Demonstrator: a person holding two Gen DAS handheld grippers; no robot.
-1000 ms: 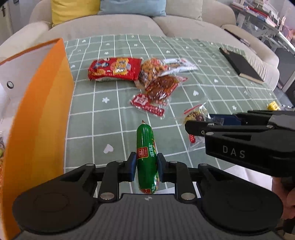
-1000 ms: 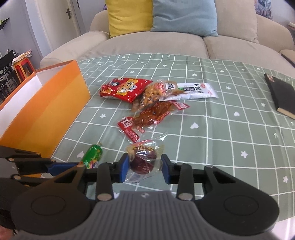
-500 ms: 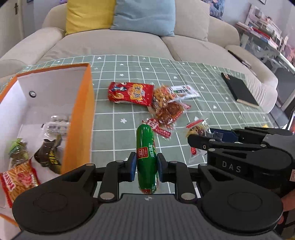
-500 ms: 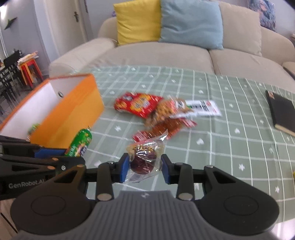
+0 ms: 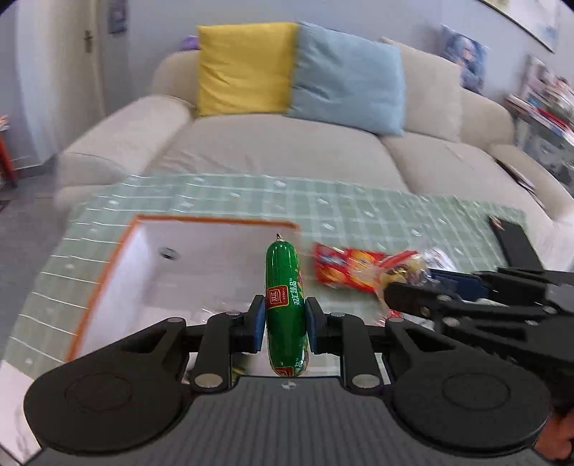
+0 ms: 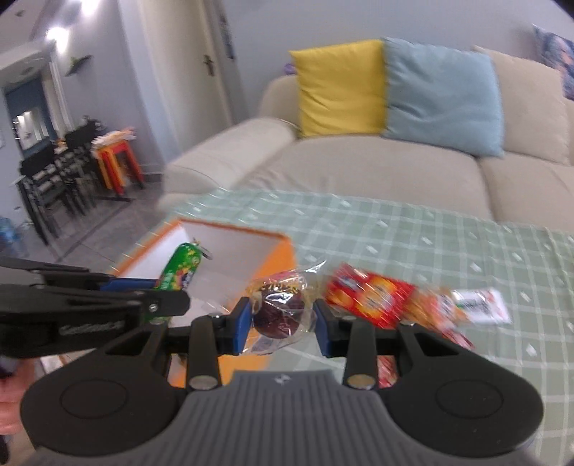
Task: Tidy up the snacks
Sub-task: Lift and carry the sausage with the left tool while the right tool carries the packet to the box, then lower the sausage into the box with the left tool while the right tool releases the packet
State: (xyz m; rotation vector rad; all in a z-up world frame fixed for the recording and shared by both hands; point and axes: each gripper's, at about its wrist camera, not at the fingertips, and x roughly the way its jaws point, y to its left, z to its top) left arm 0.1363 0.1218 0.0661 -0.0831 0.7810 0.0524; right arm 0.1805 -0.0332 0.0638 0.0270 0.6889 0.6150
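Soft, even daylight fills both fisheye views, with no hard shadows; the one glare spot is a ceiling lamp (image 6: 57, 34) far up and left of the right gripper's fingers (image 6: 241, 324). Motion blur smears the checked tablecloth (image 5: 323, 204) and the orange box (image 5: 107, 272) beyond the fingers, while the green sausage (image 5: 285, 304) between the left gripper's fingers (image 5: 257, 322) stays sharp. The sofa (image 6: 376, 172) bows toward the dark, vignetted corners.

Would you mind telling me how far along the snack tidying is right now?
In hand: the left gripper holds a green sausage over the orange box; the right gripper holds a clear-wrapped dark snack. Left: the red packet and neighbouring packets on the tablecloth. The box's contents are too blurred to judge.
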